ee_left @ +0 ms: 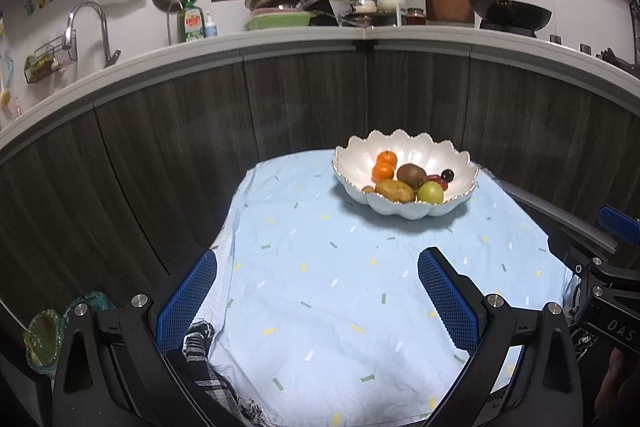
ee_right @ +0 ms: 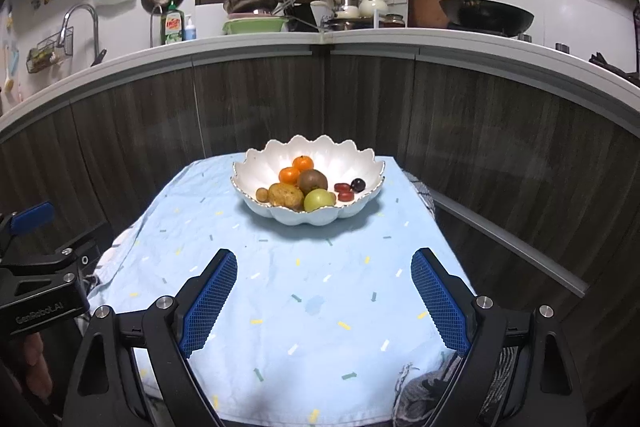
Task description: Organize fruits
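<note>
A white scalloped bowl [ee_left: 456, 157] [ee_right: 360, 153] stands at the far side of a small table under a light blue cloth [ee_left: 320, 287] [ee_right: 320, 287]. In it lie two oranges [ee_right: 296, 169], a kiwi [ee_right: 312, 180], a brown lumpy fruit [ee_right: 285, 195], a green apple [ee_right: 319, 200], small red fruits [ee_right: 343, 191] and a dark plum [ee_right: 358, 184]. My left gripper [ee_left: 318, 267] is open and empty, low over the near half of the cloth. My right gripper [ee_right: 324, 267] is open and empty, also near the front, short of the bowl.
Dark wood cabinet fronts [ee_left: 160, 147] close in behind and beside the table. The counter above holds a sink tap [ee_left: 90, 27], dish soap [ee_left: 192, 23], pots and a wok [ee_left: 510, 11]. A checked cloth [ee_left: 208, 367] hangs at the table's near corner.
</note>
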`<state>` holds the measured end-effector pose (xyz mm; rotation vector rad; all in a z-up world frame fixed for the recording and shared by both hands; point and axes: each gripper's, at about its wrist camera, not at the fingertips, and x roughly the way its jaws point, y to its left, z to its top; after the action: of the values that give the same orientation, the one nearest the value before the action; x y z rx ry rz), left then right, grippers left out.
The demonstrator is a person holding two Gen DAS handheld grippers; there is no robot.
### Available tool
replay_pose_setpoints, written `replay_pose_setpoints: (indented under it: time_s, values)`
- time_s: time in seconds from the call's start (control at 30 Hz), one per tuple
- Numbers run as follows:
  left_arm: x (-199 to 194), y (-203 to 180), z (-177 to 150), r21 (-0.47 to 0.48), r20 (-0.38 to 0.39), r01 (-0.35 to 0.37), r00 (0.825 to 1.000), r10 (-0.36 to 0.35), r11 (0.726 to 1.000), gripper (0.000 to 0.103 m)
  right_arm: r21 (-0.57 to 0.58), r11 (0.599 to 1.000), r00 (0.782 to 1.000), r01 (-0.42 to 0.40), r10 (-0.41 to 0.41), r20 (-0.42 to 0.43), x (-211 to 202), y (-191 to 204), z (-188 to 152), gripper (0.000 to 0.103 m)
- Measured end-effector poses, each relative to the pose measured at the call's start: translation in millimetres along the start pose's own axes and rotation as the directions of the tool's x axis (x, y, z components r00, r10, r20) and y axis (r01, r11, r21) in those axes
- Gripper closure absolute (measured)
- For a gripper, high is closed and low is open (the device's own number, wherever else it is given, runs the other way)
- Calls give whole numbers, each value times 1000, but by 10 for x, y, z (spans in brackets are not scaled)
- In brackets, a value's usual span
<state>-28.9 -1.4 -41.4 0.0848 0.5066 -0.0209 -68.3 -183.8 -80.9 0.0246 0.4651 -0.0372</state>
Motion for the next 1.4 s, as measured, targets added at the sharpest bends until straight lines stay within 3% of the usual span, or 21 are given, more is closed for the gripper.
replay_pose_setpoints:
  time_s: [0.17,1.4]
  values:
    - [-62,-17,0,4,29,-8,1000,8,1000,1,11,1000,1000,10,-10,27,-57,-36,5,9]
    - [-47,-4,-42,-13,17,-12,1000,12,1000,1,21,1000,999,17,-18,32,-60,-58,-13,9]
